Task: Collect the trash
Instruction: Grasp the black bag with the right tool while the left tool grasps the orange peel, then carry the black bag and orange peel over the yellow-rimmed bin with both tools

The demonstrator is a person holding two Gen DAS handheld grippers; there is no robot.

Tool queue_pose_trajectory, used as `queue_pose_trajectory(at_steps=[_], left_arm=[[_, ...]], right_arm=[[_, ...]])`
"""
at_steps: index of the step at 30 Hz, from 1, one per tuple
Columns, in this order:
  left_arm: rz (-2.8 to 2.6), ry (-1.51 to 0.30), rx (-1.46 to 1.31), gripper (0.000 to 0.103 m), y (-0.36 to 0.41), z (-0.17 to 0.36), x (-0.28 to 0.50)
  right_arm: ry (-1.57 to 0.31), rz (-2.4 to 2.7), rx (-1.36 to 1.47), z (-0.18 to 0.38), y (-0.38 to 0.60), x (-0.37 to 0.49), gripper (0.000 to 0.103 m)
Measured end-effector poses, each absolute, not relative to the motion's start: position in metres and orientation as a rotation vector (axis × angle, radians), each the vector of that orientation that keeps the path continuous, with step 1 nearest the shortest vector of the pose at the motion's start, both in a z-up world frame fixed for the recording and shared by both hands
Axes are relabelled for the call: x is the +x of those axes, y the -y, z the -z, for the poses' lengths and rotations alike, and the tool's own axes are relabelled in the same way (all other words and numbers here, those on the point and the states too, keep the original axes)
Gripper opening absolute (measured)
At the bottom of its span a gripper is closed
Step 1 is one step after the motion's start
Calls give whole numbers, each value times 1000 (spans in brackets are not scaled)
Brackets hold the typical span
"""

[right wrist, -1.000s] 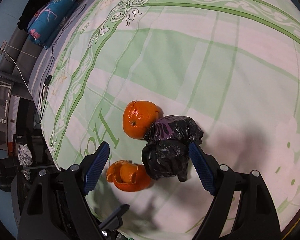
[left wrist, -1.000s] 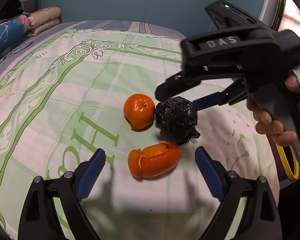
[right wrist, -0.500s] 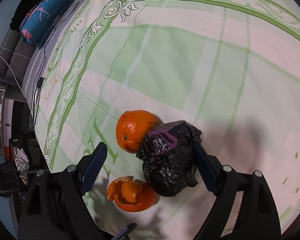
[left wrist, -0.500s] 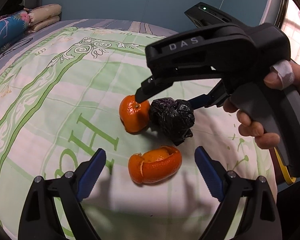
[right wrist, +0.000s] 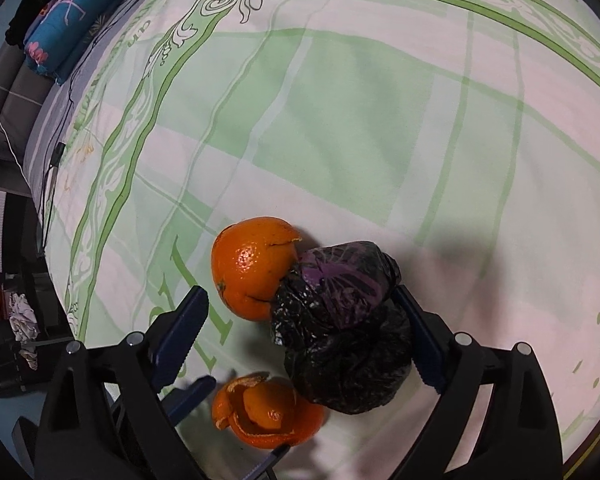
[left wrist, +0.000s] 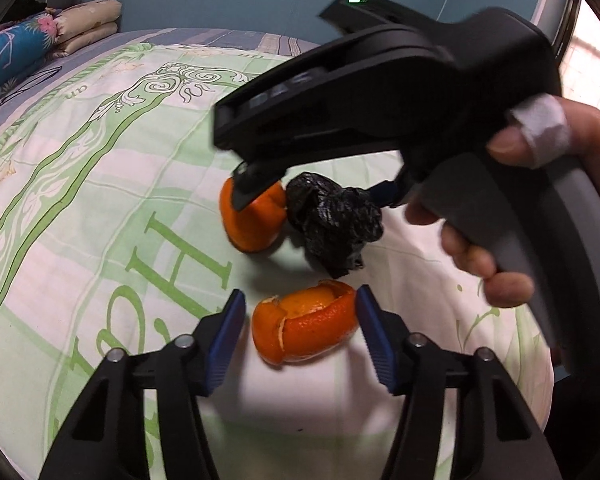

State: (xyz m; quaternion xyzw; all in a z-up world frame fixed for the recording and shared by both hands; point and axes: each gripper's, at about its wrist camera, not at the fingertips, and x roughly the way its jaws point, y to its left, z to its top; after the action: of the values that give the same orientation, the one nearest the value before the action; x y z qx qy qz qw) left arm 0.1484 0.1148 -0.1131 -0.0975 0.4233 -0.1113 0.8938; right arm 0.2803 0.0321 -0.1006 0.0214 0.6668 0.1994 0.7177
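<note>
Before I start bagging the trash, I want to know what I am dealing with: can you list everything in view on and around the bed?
Orange peel: one, orange, open shell on the bedspread, between the left hand-held gripper's fingers.
Orange: one, orange, skin split, touching the black bag.
Plastic bag: one, black with purple print, crumpled, between the right hand-held gripper's fingers.
Bedspread: one, green and white, covering the bed.
Pillows: beige folded ones at the far end; a blue floral roll beside them.
Left hand-held gripper: black with blue pads, open.
Right hand-held gripper: black with blue pads, open.
Hand: one, bandaged finger, holding the right hand-held gripper's handle.
</note>
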Motion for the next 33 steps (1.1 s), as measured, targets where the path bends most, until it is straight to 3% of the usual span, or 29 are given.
queue_pose_trajectory(at_steps=[7,8,9,19,33], left_arm=[[241,-870,-191,41,-112,112,147],[242,-868,-183,40,-111,112,147],[242,-866,-177,39,-109,111,145],[246,-858,-159,31,-101,108,140],[289,-814,-191,29,-114,84,125]], right_arm=[[-1478,-452,18,105,-42,276,70],[-1477,-454,19,105,-43,276,62],[-1480,-457,19,104,-43,276,47],[-1459,-485,34,102,-40,280,38],[-1353,-508,132,56,4,282,38]])
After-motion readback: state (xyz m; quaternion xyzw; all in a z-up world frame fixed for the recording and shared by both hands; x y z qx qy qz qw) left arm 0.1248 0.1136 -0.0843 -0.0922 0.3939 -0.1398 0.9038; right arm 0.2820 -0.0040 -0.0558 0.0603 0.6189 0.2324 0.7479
